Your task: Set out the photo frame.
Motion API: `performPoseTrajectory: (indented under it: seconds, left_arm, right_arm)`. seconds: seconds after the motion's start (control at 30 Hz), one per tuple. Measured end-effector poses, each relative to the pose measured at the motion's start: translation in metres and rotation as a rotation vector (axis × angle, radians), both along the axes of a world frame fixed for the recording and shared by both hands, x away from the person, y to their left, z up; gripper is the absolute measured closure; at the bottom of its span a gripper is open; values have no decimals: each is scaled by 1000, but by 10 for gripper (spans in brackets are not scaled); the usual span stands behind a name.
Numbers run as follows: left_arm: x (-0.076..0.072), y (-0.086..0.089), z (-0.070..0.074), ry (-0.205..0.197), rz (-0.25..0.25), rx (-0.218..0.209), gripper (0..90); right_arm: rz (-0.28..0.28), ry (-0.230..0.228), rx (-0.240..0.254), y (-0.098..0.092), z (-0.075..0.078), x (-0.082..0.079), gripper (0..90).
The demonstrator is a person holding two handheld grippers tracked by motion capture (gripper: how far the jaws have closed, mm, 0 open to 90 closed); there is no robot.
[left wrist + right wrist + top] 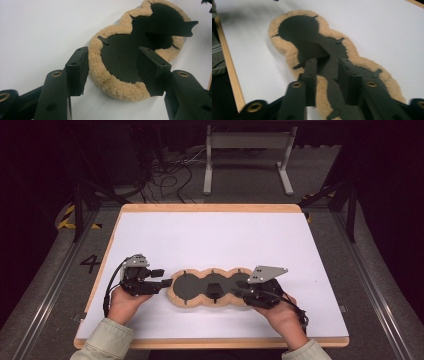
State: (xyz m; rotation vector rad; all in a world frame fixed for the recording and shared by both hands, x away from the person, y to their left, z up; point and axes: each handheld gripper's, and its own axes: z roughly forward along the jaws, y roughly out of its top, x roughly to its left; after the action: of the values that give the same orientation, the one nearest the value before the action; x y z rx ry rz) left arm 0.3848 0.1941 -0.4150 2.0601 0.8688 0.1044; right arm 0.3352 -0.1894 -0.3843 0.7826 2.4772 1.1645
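At the lower middle of the high view, a tan fleece pad (pixel 210 289) with three dark lobes lies flat on the white table (pixel 215 235). Left gripper (pixel 161 284): jaws parted, straddling the pad's left end, pads not pressing. Right gripper (pixel 245 295): jaws apart over the right end, nothing clamped. A dark flap (pixel 170 26) on the far lobe stands lifted. Judgement: pad laid out; flap not yet flattened or folded.
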Motion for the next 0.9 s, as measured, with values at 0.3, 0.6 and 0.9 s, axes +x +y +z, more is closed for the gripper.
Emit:
performPoseTrajectory:
  seconds: [0.3, 0.6, 0.9]
  left_arm:
    - [0, 2, 0, 43, -16, 18, 406]
    - [5, -1, -7, 100, -26, 39, 396]
    - [12, -5, -18, 143, -45, 48, 390]
  right_arm:
    - [-89, 23, 31, -19, 4, 11, 443]
    - [-176, 112, 46, -40, -5, 24, 344]
    - [-209, 190, 63, -53, -21, 35, 276]
